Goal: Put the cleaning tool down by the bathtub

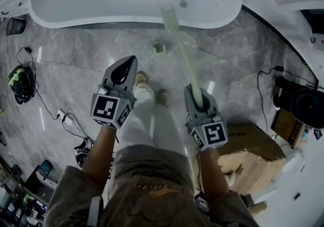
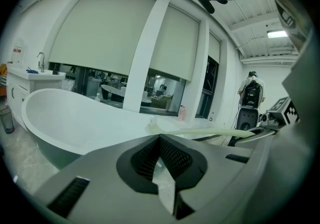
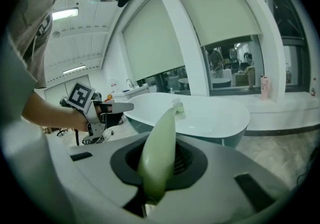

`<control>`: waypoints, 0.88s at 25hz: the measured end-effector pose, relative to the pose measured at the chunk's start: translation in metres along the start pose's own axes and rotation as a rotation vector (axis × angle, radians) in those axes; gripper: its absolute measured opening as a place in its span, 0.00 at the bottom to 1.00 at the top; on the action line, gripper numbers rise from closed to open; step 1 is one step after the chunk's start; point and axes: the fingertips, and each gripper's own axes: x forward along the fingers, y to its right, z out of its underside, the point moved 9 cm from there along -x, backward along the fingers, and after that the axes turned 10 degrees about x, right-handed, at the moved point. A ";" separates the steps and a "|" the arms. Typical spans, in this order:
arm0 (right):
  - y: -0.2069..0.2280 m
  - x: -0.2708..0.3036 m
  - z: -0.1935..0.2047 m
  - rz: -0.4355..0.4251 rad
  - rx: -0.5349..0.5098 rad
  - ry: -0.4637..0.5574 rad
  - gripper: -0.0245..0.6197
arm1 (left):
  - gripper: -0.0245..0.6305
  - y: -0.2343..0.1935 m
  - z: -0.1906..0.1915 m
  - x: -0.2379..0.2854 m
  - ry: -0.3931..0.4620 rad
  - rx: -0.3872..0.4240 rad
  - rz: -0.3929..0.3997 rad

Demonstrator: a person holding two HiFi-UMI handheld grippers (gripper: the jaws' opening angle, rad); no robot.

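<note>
A white freestanding bathtub (image 1: 76, 3) fills the top of the head view, and it also shows ahead in both gripper views (image 2: 60, 118) (image 3: 215, 113). The cleaning tool (image 1: 182, 51) is a pale green long-handled brush. My right gripper (image 1: 194, 89) is shut on its handle. The brush head reaches up to the tub's near rim. In the right gripper view the handle (image 3: 162, 138) runs out between the jaws of the right gripper (image 3: 160, 144) towards the tub. My left gripper (image 1: 132, 60) hovers over the marble floor to the left, shut with nothing in it (image 2: 160, 138). The brush (image 2: 210, 132) crosses its view.
The person's legs and shoes (image 1: 152, 114) stand between the grippers. A small green object (image 1: 159, 47) lies on the floor by the tub. A cardboard box (image 1: 253, 160) and black equipment (image 1: 304, 104) are at the right. Cables (image 1: 71, 119) and gear (image 1: 19, 83) lie at the left.
</note>
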 end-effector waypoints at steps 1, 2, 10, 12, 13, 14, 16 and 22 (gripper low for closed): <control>0.001 0.002 0.008 -0.001 0.005 -0.009 0.11 | 0.05 0.000 0.007 0.002 -0.003 -0.002 0.001; 0.002 0.004 0.015 -0.003 0.009 -0.016 0.11 | 0.05 0.001 0.013 0.004 -0.005 -0.005 0.002; 0.014 0.021 0.077 -0.011 0.053 -0.067 0.11 | 0.05 0.006 0.059 0.024 -0.040 -0.014 0.007; 0.017 0.027 0.089 -0.010 0.063 -0.078 0.11 | 0.05 0.006 0.068 0.031 -0.019 -0.015 0.012; 0.019 0.031 0.095 -0.010 0.067 -0.086 0.11 | 0.05 0.005 0.072 0.033 -0.017 -0.017 0.015; 0.021 0.035 0.100 -0.011 0.069 -0.095 0.11 | 0.05 0.005 0.076 0.036 -0.016 -0.020 0.018; 0.026 0.043 0.108 -0.010 0.061 -0.111 0.11 | 0.05 0.004 0.082 0.041 -0.014 -0.022 0.024; 0.037 0.068 0.121 0.012 0.063 -0.159 0.11 | 0.05 -0.001 0.087 0.053 -0.035 -0.003 0.049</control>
